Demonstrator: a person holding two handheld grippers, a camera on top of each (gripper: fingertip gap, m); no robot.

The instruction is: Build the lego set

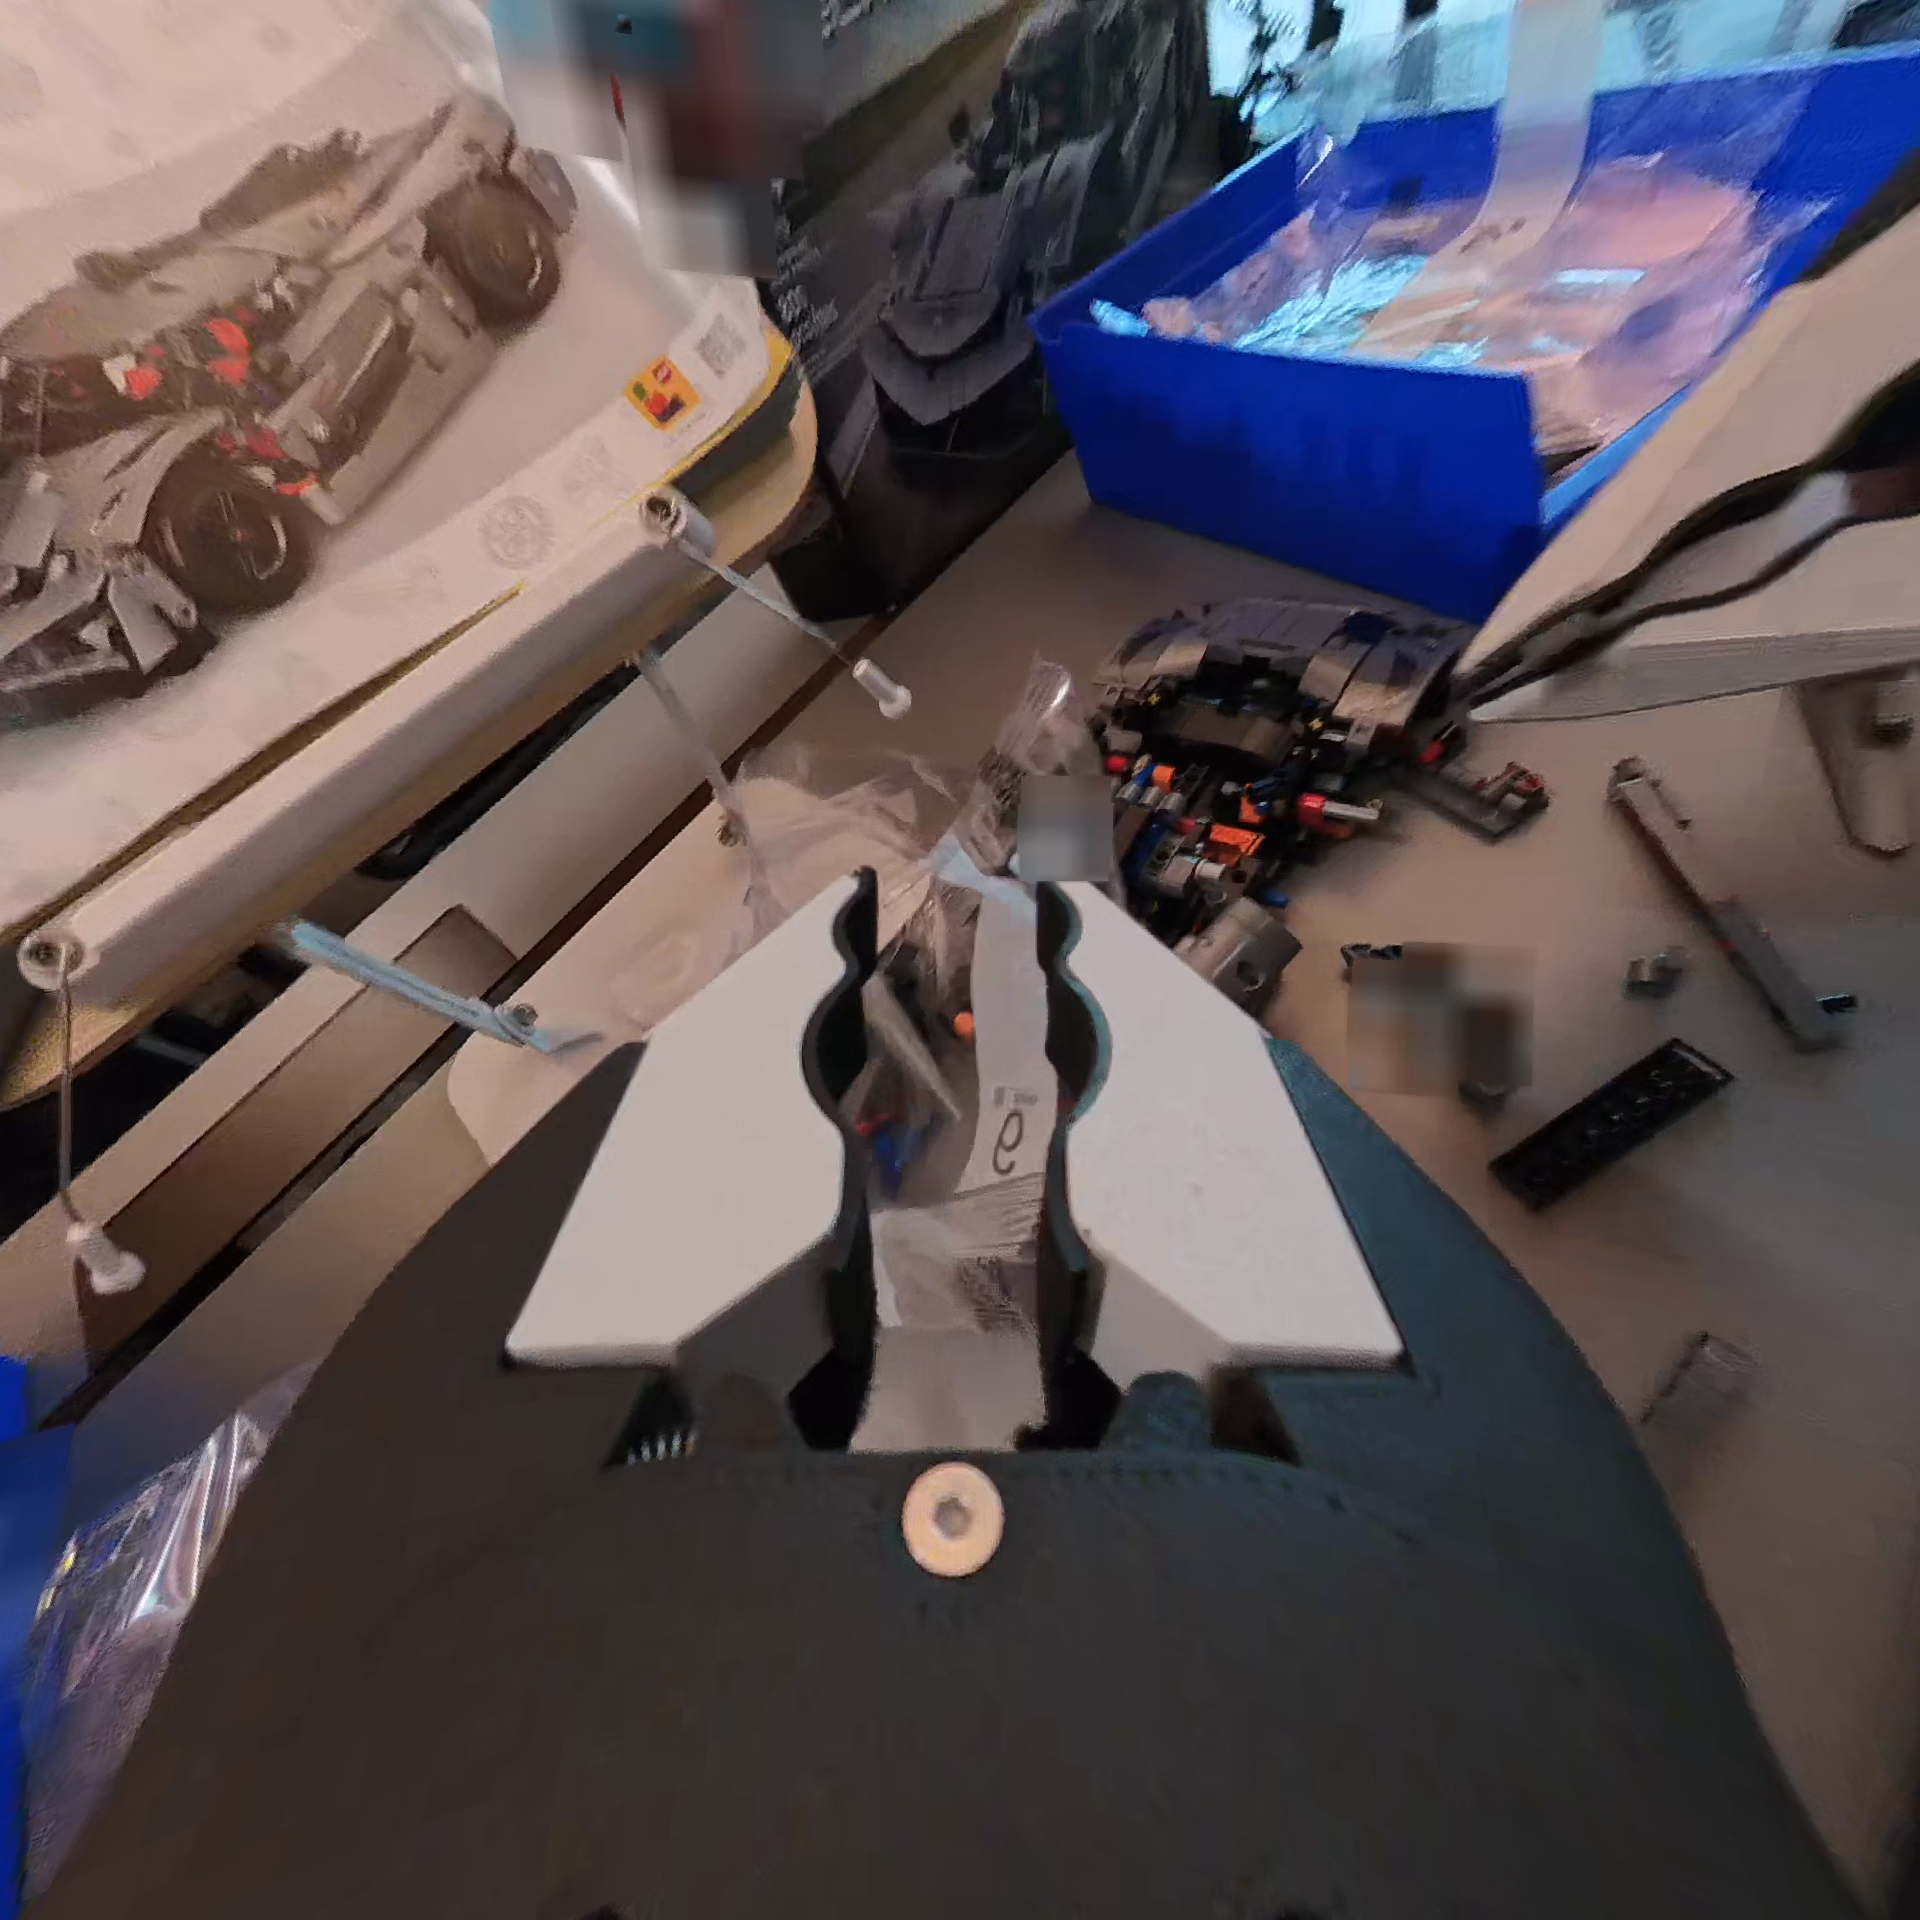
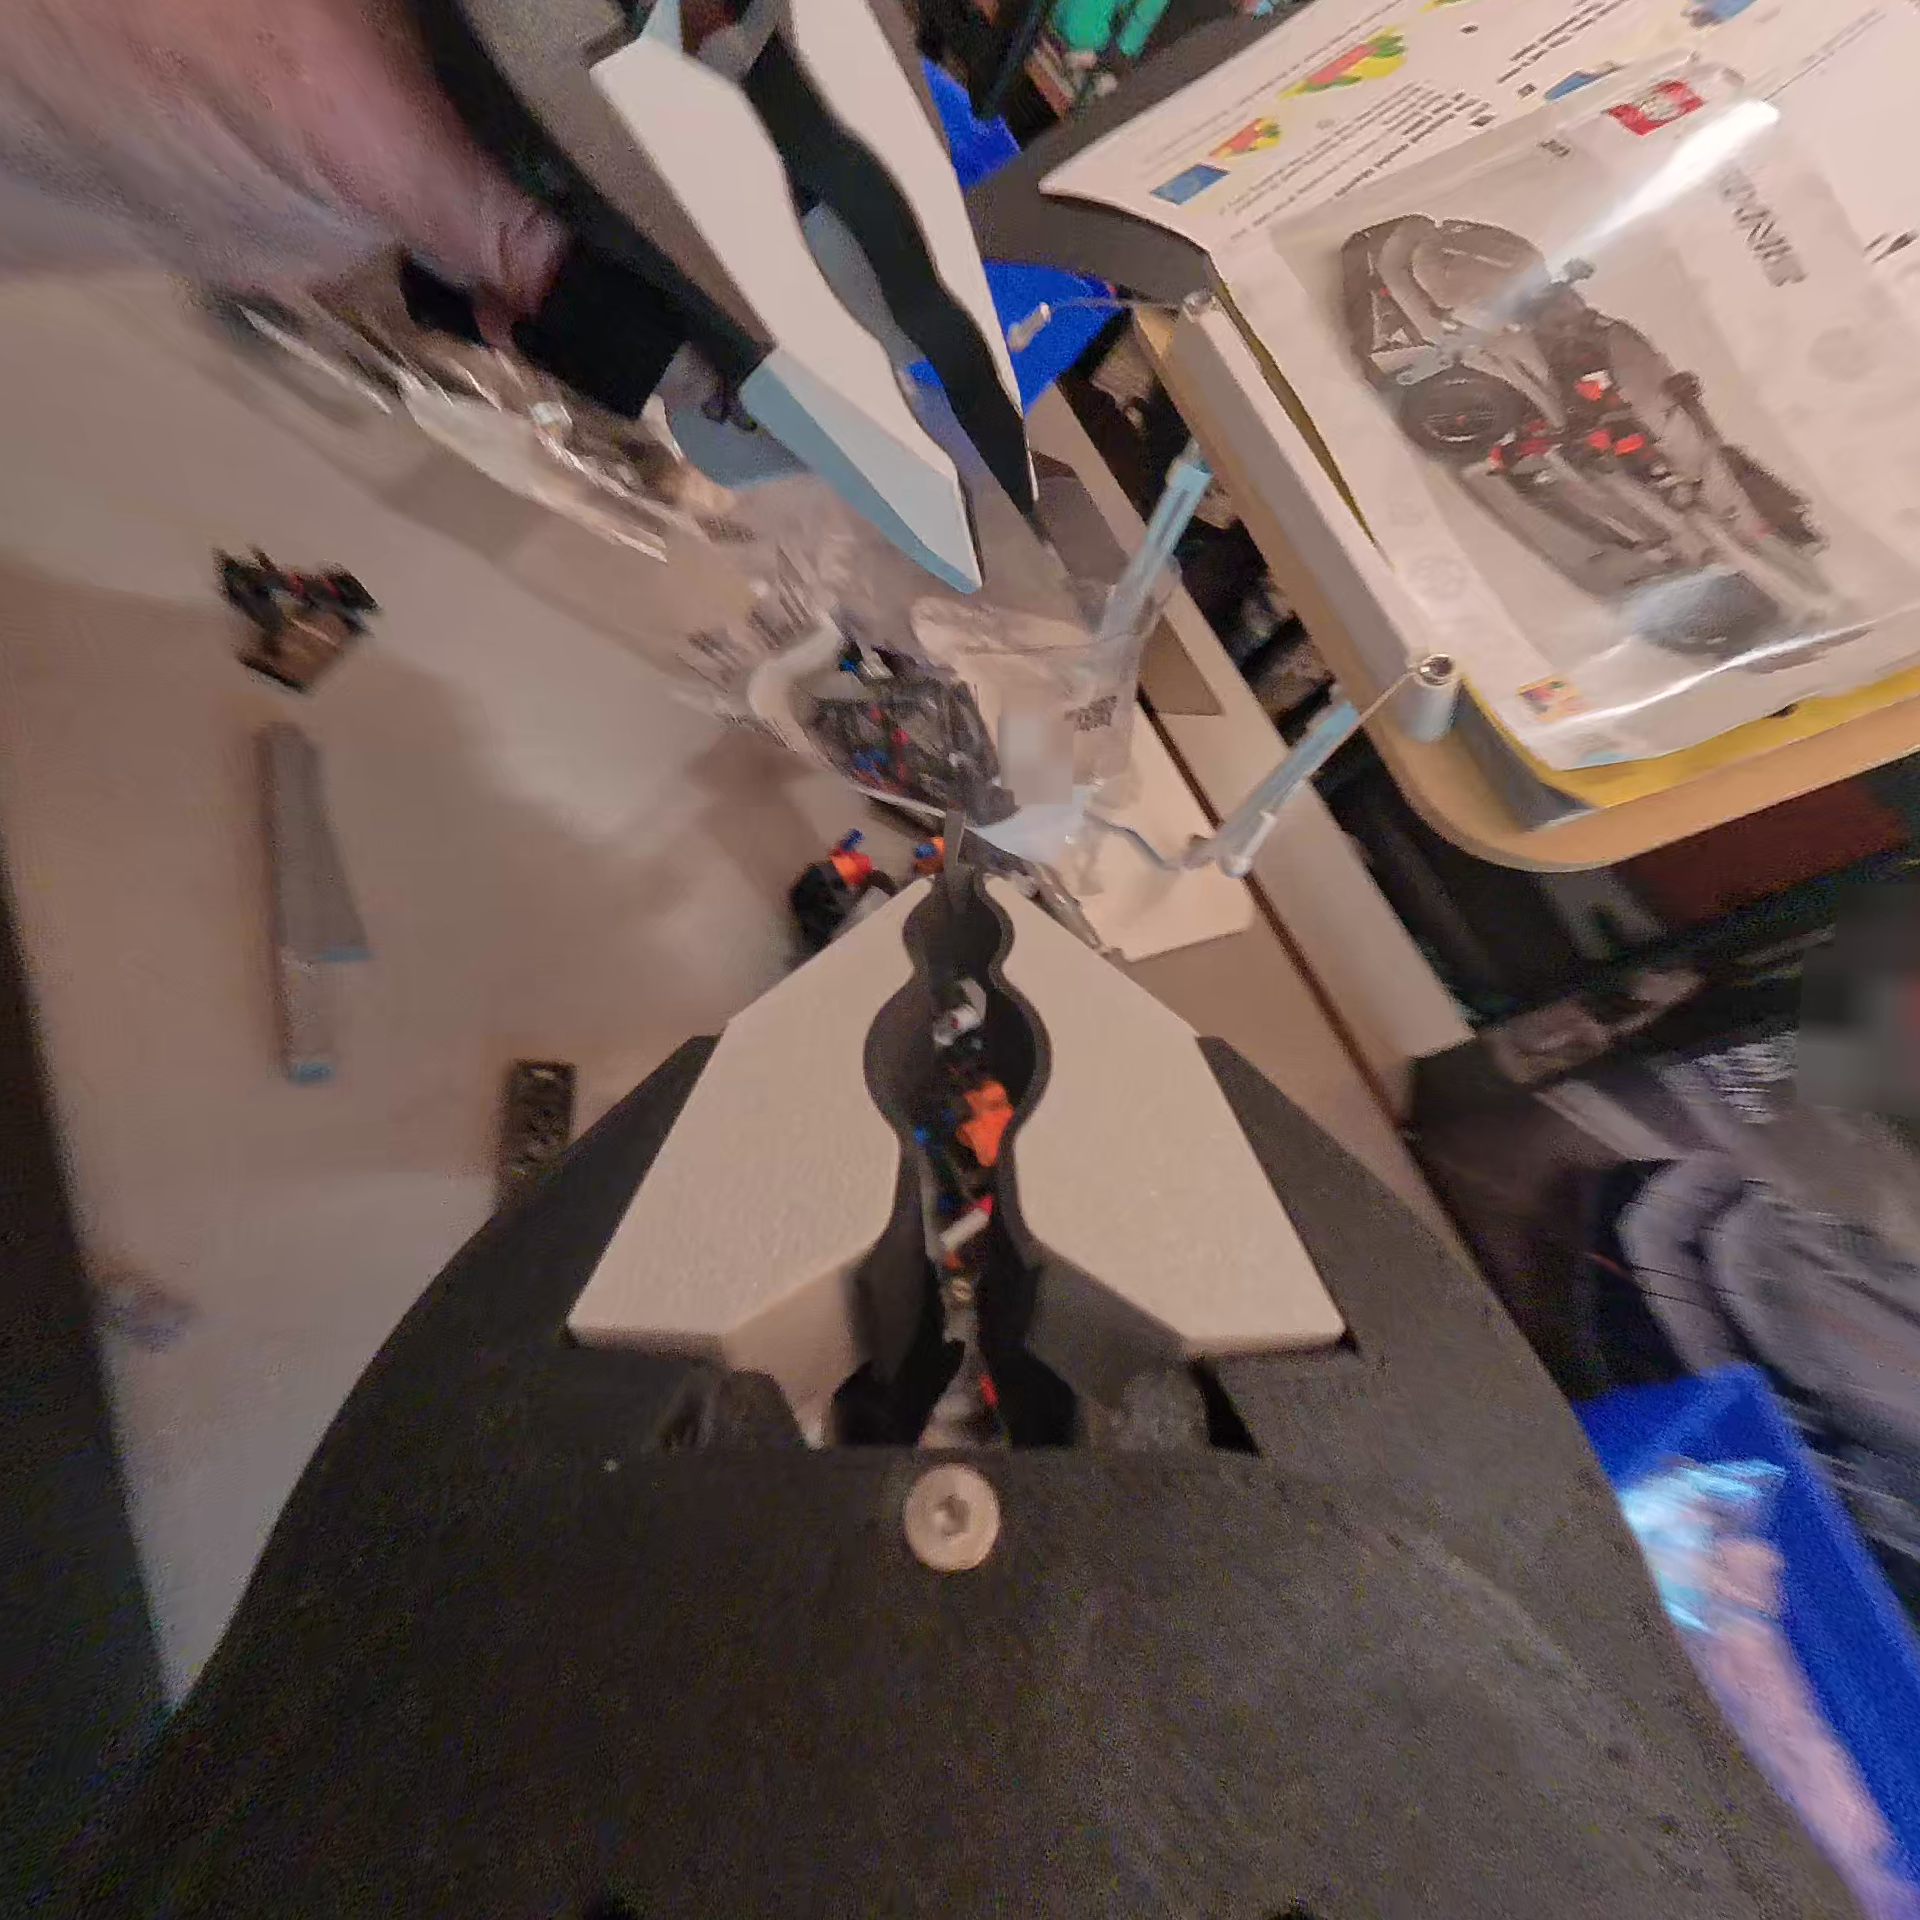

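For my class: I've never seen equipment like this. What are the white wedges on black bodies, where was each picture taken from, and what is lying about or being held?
A person holds two hand grippers, with a camera on each looking along its white fingers. In the left wrist view, the left gripper has a clear plastic bag of parts between its fingers. In the right wrist view, the right gripper pinches the same bag with its tips closed. On the table lie a half-built dark model and loose pieces. An instruction booklet sits on a stand, and a blue bin holds more bags.
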